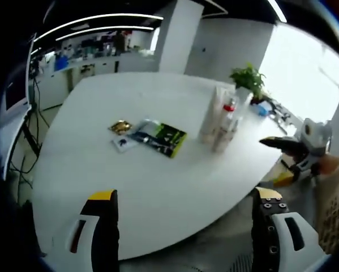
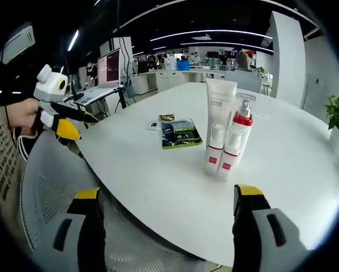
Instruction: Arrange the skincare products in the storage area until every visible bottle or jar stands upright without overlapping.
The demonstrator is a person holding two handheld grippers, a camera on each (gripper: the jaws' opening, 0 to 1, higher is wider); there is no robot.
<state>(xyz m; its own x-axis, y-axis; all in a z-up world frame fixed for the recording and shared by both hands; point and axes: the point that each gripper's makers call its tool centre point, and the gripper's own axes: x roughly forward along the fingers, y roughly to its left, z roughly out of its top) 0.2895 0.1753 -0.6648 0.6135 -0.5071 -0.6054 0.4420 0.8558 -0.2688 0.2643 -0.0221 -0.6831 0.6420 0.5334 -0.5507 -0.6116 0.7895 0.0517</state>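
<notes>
Nearest in the right gripper view, the right gripper (image 2: 166, 226) with jaws spread wide and nothing between them, held over the mesh chair back (image 2: 44, 192) at the near edge of the white desk (image 2: 158, 175). Just beyond, straight ahead and slightly right of the jaws' midline, the skincare cluster: a tall white tube (image 2: 220, 110), a red-capped pump bottle (image 2: 237, 141) and a small red-labelled bottle (image 2: 214, 150), all standing upright with long axes vertical, packed tight and apparently touching. Further back on the desk, lying flat, a green packet (image 2: 180, 134) and a small gold sachet (image 2: 167, 118) beside a pale card. Judged nearer to the cluster: the right gripper, by a clear margin. At the left of that view, the left gripper (image 2: 59, 113), held off the desk beside a laptop (image 2: 108, 71). In the left gripper view, the left gripper (image 1: 183, 235) likewise gaping wide and empty, hanging off the desk's (image 1: 158, 192) near rim. Well ahead and to the right, the same tall white tube (image 1: 211, 116) and red-capped pump bottle (image 1: 228, 122); to their left the green packet (image 1: 166, 139) and small gold sachet (image 1: 120, 126). Right gripper (image 1: 296, 150) entering from the right edge, close to the cluster. Offered by the left gripper view alone: a potted plant (image 1: 247, 76) behind the bottles. Offered better by the right gripper view: the spacing within the cluster, which probably needs a little separating so nothing overlaps.
</notes>
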